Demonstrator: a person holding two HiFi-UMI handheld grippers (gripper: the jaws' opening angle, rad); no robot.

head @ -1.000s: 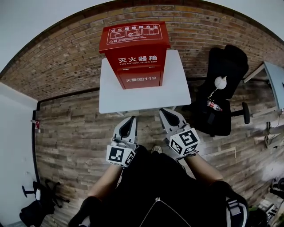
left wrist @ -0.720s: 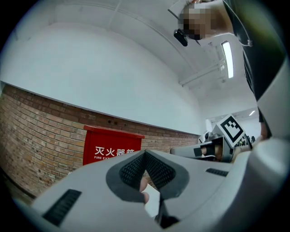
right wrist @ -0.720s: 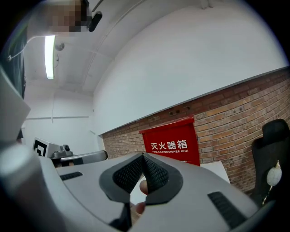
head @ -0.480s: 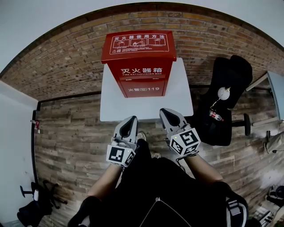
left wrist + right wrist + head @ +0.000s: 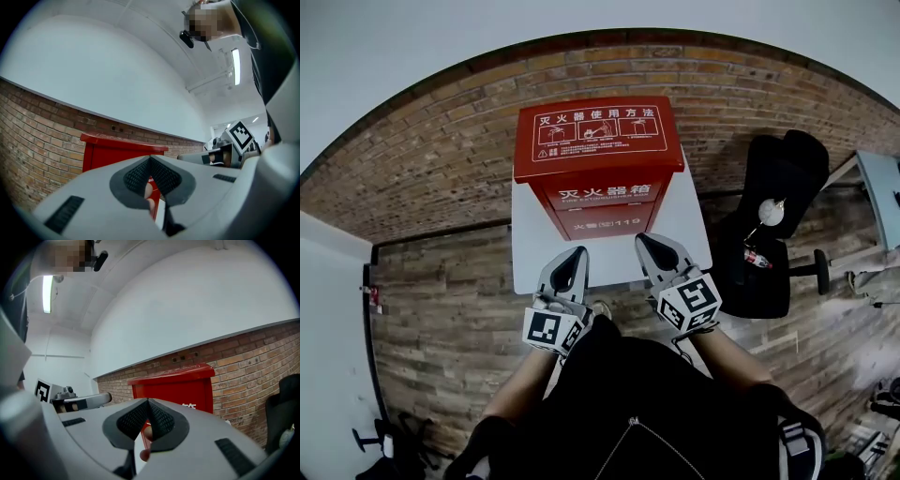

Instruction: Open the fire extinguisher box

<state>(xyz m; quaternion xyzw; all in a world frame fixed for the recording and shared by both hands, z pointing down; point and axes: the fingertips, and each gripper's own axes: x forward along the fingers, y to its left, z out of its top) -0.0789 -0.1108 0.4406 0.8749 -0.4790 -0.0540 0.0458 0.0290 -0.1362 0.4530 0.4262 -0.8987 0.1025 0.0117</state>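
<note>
At the counter (image 5: 530,258), you've closed in on the red box (image 5: 598,178); left tongs (image 5: 575,255) and right tongs (image 5: 647,242) are shut, empty, and seemingly not yet touching it.

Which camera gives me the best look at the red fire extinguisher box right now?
The head view: the fire extinguisher box shows whole on the white table, lid and front. Both gripper views catch only its upper part behind shut jaws.
</note>
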